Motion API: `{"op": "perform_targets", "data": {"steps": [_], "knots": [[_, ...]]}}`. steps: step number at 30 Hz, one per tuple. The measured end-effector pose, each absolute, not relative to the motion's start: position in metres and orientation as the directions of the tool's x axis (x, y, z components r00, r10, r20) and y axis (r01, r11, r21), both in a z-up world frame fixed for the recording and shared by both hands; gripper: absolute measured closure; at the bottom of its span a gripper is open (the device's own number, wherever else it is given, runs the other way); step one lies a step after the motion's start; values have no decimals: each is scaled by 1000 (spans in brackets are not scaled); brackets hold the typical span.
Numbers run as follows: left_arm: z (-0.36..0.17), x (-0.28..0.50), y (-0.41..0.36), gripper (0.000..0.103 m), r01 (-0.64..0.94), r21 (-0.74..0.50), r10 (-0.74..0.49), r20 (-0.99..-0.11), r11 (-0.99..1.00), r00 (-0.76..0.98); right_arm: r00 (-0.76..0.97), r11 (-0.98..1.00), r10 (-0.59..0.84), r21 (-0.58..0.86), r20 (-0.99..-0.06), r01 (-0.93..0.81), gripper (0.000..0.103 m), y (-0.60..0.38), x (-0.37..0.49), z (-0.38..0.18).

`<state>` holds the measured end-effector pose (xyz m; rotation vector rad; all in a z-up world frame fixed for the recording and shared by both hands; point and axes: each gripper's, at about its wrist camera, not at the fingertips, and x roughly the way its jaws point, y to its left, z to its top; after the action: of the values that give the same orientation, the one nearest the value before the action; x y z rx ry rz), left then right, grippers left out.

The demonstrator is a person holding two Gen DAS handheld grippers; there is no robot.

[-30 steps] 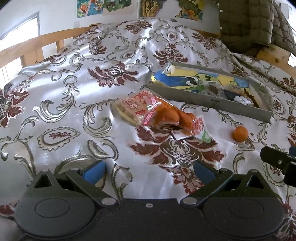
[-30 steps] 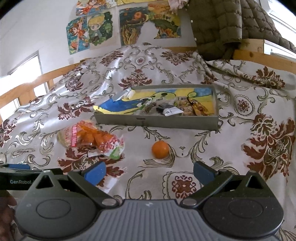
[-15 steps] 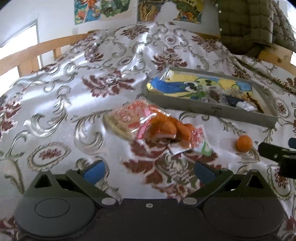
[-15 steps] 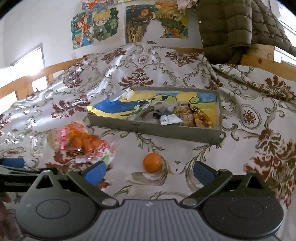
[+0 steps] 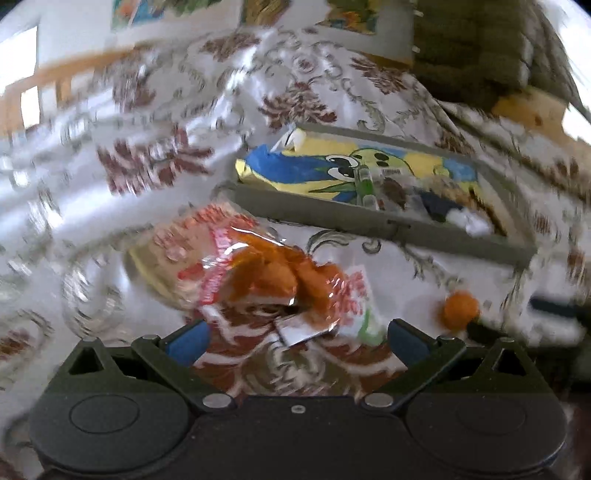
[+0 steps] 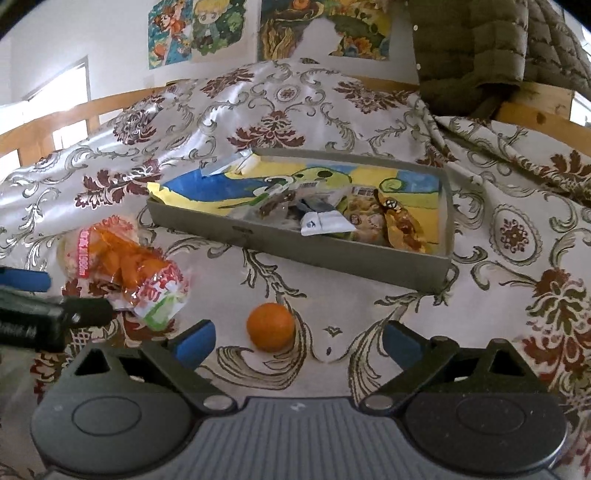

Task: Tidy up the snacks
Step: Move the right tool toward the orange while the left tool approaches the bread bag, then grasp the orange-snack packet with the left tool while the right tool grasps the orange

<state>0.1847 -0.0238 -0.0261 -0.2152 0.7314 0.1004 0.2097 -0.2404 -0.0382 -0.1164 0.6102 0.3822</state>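
— Reaching for the last loose snacks; orange point(image 6: 270, 326) on the cloth point(image 6: 517, 295), just ahead of the right gripper point(image 6: 299, 341), near the tray point(image 6: 332, 254).
— Needs a lower, centred approach. Jaws?
— Wide, beginning to close, empty. Left gripper point(image 5: 295, 338) spread too, empty, nosing at the bag point(image 5: 258, 277).

Glossy satin cloth bedspread point(image 6: 332, 110), floral-printed, sheen strong. Crinkled clear plastic snack bag point(image 6: 122, 266), shiny. Matt grey cardboard-like tray point(image 6: 332, 254). Dimpled, dull-skinned orange point(image 6: 270, 326). Smooth bare wood bed rail point(image 6: 535, 103). Quilted matt fabric jacket point(image 6: 480, 48). Paper posters point(image 6: 199, 29) on wall.
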Motion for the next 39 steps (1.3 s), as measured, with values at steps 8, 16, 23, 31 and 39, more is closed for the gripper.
{"op": "perform_targets", "data": {"steps": [8,16,23,31,39], "knots": [[-39,221,6,8,-345,-429,-40,-673,835,739,725,912,339,20,-599,-409,11,-237,215,-47],[-42,233,7,28,-429,-416,26,-693,802,720,708,899,371,40,-601,-437,20,-235,223,-51],[-41,226,7,47,-424,-423,27,-682,801,731,693,877,397,27,-602,-479,43,-225,227,-54],[-48,221,16,44,-414,-488,-23,-667,768,744,689,877,398,31,-605,-479,63,-224,231,-59],[-51,236,-1,16,-372,-440,-26,-673,817,739,690,878,396,29,-606,-479,63,-223,231,-59]]}}
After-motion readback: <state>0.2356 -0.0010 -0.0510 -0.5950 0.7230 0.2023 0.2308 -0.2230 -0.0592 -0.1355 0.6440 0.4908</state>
